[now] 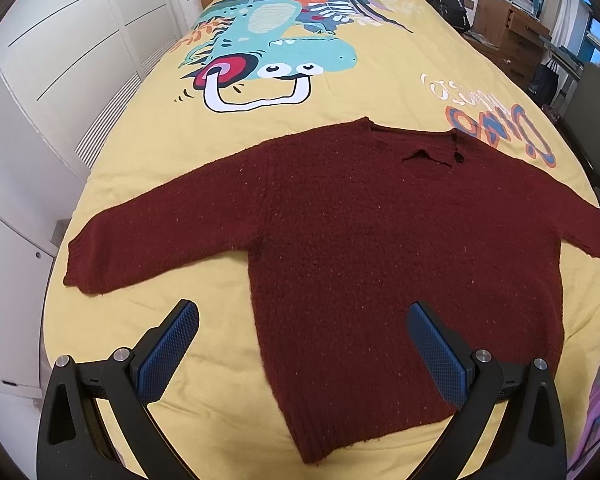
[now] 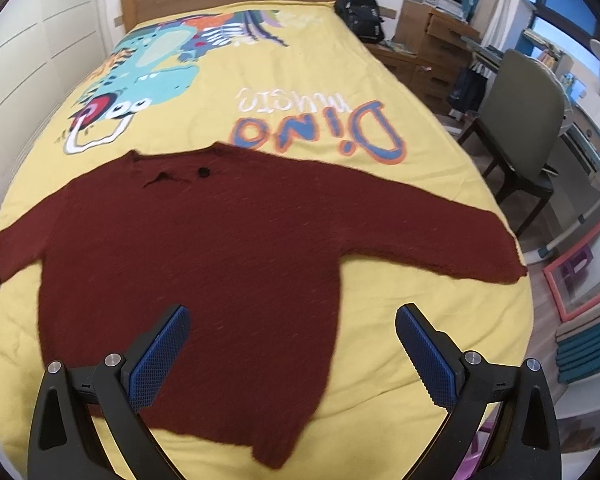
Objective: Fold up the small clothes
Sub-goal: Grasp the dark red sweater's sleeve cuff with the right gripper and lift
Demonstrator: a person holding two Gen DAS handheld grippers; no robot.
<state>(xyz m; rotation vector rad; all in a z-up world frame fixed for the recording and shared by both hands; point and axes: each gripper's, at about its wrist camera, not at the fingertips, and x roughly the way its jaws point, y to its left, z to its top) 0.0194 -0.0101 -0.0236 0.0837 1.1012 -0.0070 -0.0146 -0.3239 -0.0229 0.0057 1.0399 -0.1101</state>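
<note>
Since the maroon knit sweater [image 1: 360,240] looks soft, floppy and grippy, lying flat across the bed's [image 1: 140,160] foot end, neck toward the headboard, sleeves running left-right, I'd pinch the cuffs or hem; left gripper [image 1: 303,322] and right gripper [image 2: 293,326] hover spread, holding nothing.

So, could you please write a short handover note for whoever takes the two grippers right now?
Left gripper: open, empty, above the sweater's hem area.
Right gripper: open, empty, above the lower body's right edge.
Sweater: dark red knit, flat on the yellow bedspread, both sleeves spread out, collar toward the headboard.
Done: garment laid out; no fold made.
Left: fold the sleeves in, then fold the body.
</note>
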